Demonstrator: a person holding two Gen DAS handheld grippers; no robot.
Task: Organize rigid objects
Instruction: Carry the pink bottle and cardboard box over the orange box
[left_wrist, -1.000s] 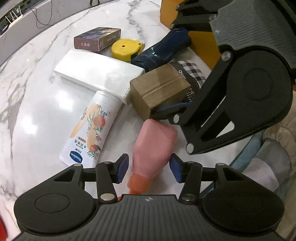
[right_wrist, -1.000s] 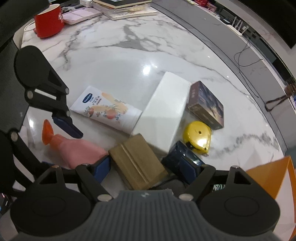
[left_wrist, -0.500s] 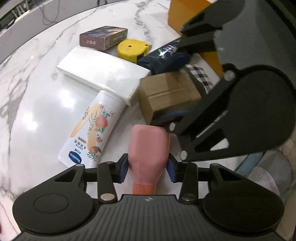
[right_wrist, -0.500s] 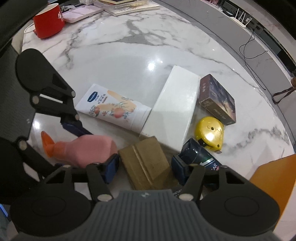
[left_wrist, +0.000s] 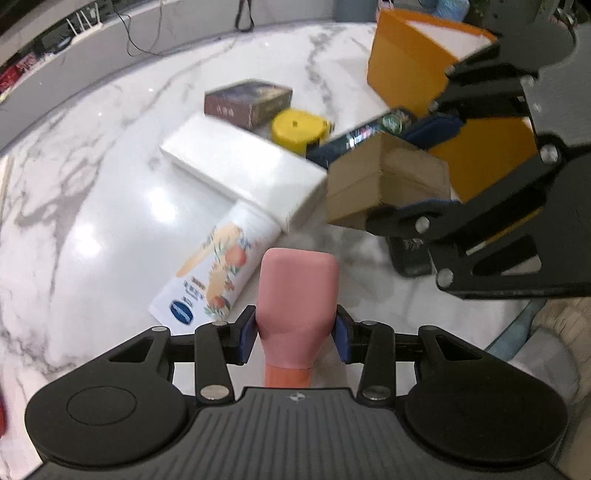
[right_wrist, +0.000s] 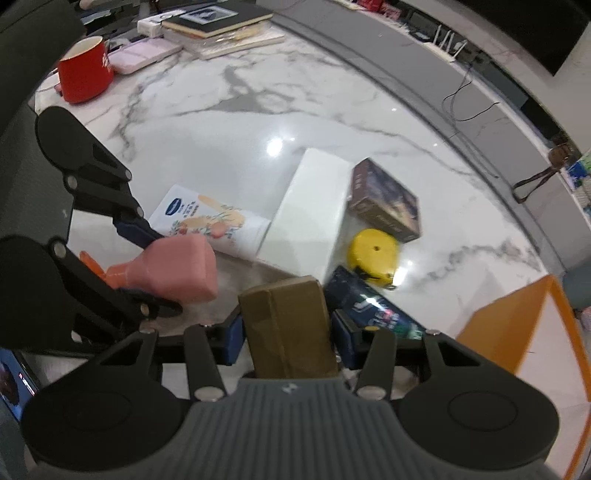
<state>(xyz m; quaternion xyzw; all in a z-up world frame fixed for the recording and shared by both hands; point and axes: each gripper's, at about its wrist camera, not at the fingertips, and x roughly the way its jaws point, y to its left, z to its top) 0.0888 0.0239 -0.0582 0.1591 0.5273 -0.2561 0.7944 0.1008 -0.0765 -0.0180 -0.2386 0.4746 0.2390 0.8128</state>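
Observation:
My left gripper (left_wrist: 294, 335) is shut on a pink bottle (left_wrist: 297, 295) with an orange cap and holds it above the marble table (left_wrist: 92, 229); the bottle also shows in the right wrist view (right_wrist: 177, 269). My right gripper (right_wrist: 288, 339) is shut on a brown cardboard box (right_wrist: 290, 325), lifted off the table; the box shows in the left wrist view (left_wrist: 384, 184). On the table lie a white box (left_wrist: 240, 173), a printed lotion tube (left_wrist: 218, 273), a yellow tape measure (left_wrist: 299, 127), a dark blue bottle (right_wrist: 373, 310) and a dark card box (left_wrist: 247, 101).
An orange open box (left_wrist: 417, 81) stands at the back right. A red mug (right_wrist: 85, 74), a pink case and stacked books (right_wrist: 218, 22) sit at the far table edge in the right wrist view. A phone (right_wrist: 14, 384) lies at the lower left.
My left gripper closed on the pink bottle and lifted it. My right gripper closed on the brown box and raised it off the table.

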